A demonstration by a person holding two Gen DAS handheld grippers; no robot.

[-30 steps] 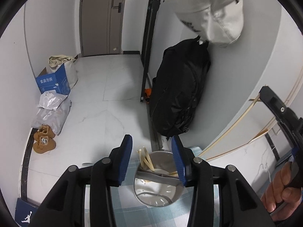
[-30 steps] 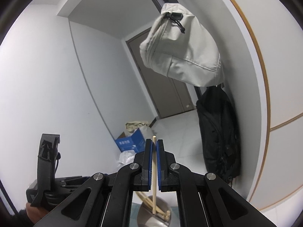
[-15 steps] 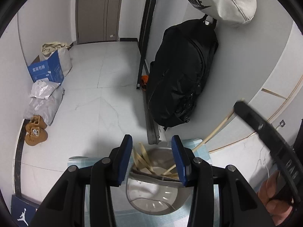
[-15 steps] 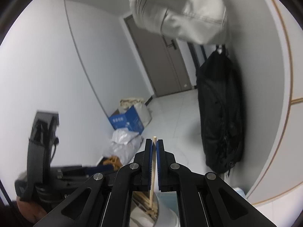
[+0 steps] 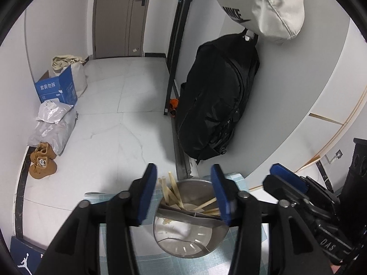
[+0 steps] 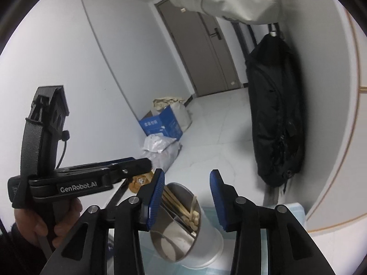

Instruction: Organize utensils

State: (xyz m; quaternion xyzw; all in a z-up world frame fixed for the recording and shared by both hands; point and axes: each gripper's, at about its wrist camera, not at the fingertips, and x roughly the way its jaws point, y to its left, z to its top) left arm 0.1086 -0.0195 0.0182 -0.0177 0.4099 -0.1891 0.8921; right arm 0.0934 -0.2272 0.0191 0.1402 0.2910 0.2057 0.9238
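A metal utensil holder (image 5: pixel 188 245) with a divider stands on a light-blue checked cloth (image 5: pixel 160 263). Several wooden chopsticks (image 5: pixel 174 192) lean in its far compartment. My left gripper (image 5: pixel 183 174) hovers over the holder, its jaws opening and its pads not pressing anything. My right gripper (image 6: pixel 187 176) is just above the same holder (image 6: pixel 206 247). Its jaws are opening too, with nothing between them, and the chopsticks (image 6: pixel 179 202) lie below. Each gripper shows in the other's view: the right gripper (image 5: pixel 286 178) at the right, the left gripper (image 6: pixel 91 171) at the left in a hand.
A black backpack (image 5: pixel 218 105) hangs on the wall behind the table, with a white bag (image 5: pixel 263 6) above it. On the floor at the left are a blue box (image 5: pixel 57 87), grey parcels (image 5: pixel 52 123) and brown shoes (image 5: pixel 41 162).
My right gripper came down over the holder and let go of the single chopstick it held; its jaws now stand apart. The left jaws have spread wider.
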